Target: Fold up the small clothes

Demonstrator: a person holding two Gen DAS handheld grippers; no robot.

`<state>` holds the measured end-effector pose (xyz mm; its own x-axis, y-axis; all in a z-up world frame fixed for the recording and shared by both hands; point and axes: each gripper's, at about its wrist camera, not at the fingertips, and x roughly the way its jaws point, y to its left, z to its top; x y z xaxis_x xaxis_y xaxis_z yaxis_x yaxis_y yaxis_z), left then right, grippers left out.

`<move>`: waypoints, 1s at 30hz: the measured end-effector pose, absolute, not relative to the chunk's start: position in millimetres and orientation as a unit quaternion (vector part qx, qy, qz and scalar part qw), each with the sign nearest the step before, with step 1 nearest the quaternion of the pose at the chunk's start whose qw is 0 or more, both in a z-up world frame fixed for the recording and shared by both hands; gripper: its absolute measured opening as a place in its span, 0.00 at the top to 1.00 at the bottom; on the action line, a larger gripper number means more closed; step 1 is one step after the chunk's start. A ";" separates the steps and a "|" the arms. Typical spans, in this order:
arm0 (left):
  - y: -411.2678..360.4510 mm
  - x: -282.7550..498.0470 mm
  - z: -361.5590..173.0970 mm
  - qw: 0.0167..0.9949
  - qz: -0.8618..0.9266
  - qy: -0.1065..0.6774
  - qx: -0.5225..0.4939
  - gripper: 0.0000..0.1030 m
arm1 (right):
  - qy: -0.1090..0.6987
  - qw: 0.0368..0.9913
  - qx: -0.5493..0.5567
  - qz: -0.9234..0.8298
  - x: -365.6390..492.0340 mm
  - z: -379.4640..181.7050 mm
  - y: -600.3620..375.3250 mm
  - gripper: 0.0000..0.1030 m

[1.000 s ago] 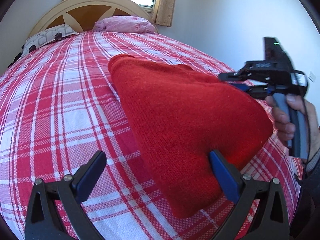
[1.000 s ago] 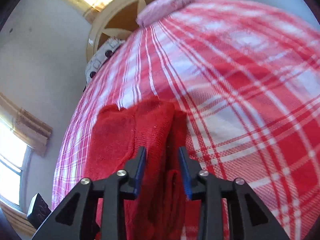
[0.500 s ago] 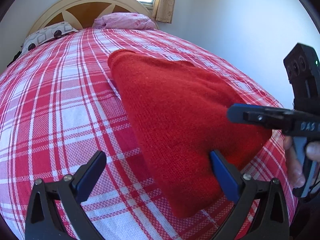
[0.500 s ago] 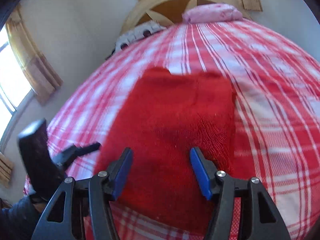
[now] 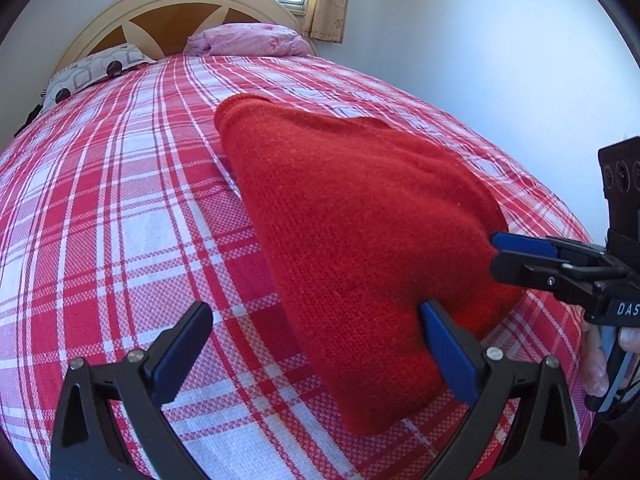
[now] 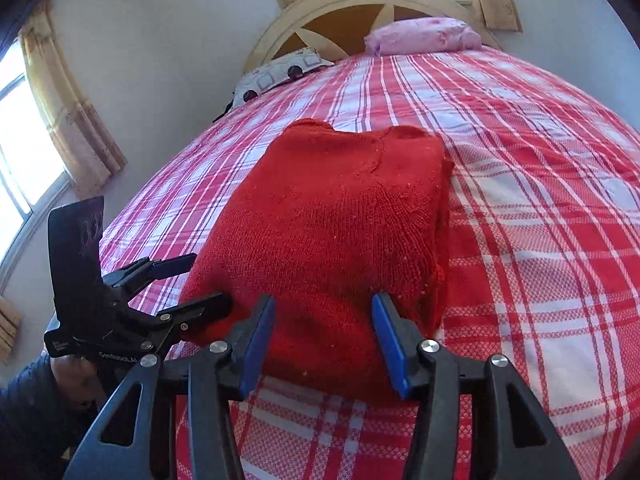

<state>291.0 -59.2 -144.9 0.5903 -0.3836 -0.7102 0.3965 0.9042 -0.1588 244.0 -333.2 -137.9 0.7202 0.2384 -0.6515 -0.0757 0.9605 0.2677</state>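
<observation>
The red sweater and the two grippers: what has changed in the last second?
The right gripper swung from the sweater's side round to its near edge, rolled level, and its jaws have just been opening; they now straddle the knit without pinching it. The left gripper, open, the folded sweater and the bed stayed as they were.

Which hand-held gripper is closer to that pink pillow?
Neither clearly. Left and right both sit at the near end of the red sweater, open, far from the pink pillow by the headboard.
</observation>
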 end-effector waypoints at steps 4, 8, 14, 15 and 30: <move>-55.4 292.3 -145.3 0.888 -0.222 0.402 -0.005 0.00 | 0.368 0.918 0.111 0.092 242.7 -135.7 -334.1 0.50; -55.0 289.3 -145.3 0.883 -0.220 0.415 -0.007 0.00 | 0.379 0.915 0.100 0.096 242.1 -140.8 -333.6 0.50; -45.8 287.1 -150.9 0.874 -0.216 0.434 -0.024 0.00 | 0.367 0.921 0.094 0.092 238.1 -150.1 -328.5 0.50; -46.7 285.0 -148.8 0.876 -0.213 0.433 -0.019 0.00 | 0.366 0.921 0.093 0.091 237.2 -149.3 -328.0 0.50; -55.3 325.8 -127.4 0.898 -0.177 0.403 0.019 0.00 | 0.402 0.904 0.121 0.084 296.1 -132.3 -344.5 0.46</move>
<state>325.8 -55.3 -127.4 0.6127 -0.3033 -0.7297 0.3338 0.9363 -0.1090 296.1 -344.5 -132.3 0.6622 0.2492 -0.7067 -0.0544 0.9566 0.2863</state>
